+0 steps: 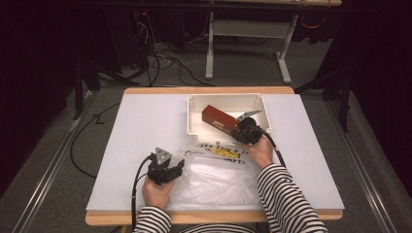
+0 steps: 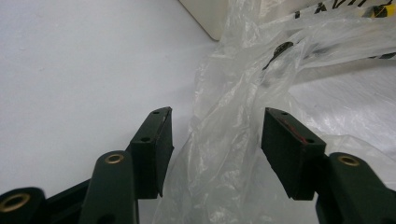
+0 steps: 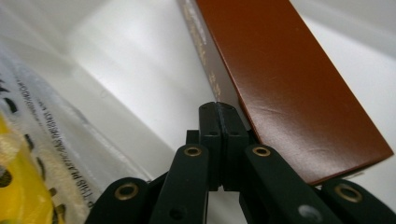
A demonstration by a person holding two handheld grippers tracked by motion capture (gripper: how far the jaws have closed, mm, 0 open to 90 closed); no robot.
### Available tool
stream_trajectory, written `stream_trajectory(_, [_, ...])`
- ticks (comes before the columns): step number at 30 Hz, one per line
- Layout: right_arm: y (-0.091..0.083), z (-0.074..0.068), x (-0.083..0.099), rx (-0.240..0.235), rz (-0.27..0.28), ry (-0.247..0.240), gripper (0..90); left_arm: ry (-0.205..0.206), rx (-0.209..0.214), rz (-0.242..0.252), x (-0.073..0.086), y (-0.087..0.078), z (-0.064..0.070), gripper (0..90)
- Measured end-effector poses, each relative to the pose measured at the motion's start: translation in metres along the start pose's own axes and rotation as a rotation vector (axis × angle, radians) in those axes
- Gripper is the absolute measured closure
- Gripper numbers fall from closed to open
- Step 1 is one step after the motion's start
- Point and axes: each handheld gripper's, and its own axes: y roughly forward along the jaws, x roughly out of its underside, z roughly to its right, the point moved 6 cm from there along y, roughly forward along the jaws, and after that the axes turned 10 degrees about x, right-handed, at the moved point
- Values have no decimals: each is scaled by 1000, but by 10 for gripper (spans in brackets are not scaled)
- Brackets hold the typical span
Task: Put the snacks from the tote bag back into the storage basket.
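A dark red-brown box (image 1: 218,118) lies tilted inside a white plastic bin (image 1: 194,99) at the table's far middle. My right gripper (image 1: 238,127) reaches over the bin's near wall to the box's near end. In the right gripper view its jaws (image 3: 218,112) are shut pad to pad, with the box (image 3: 289,79) just beyond and to the right of them; nothing shows between the pads. A clear plastic bag (image 1: 218,172) with yellow and black print lies in front of the bin. My left gripper (image 2: 215,140) stands open astride a raised fold of the bag (image 2: 224,93).
The white tabletop (image 1: 145,131) stretches bare to the left and right of the bin. The bag's printed edge (image 3: 28,154) lies against the bin's near wall. Cables trail from both grippers toward the person. A desk frame and wires stand on the floor beyond the table.
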Motion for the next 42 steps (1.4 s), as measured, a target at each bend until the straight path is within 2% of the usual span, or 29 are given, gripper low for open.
stream_trajectory(18, [3,19,-2,54,-19,78,900,3,-5,0,0,1,0,439])
stream_trajectory(35, [8,31,-12,92,-37,110,900,10,-6,1,0,0,1,434])
stream_trajectory(42, [8,30,-13,89,-31,115,900,11,-3,3,0,0,1,434])
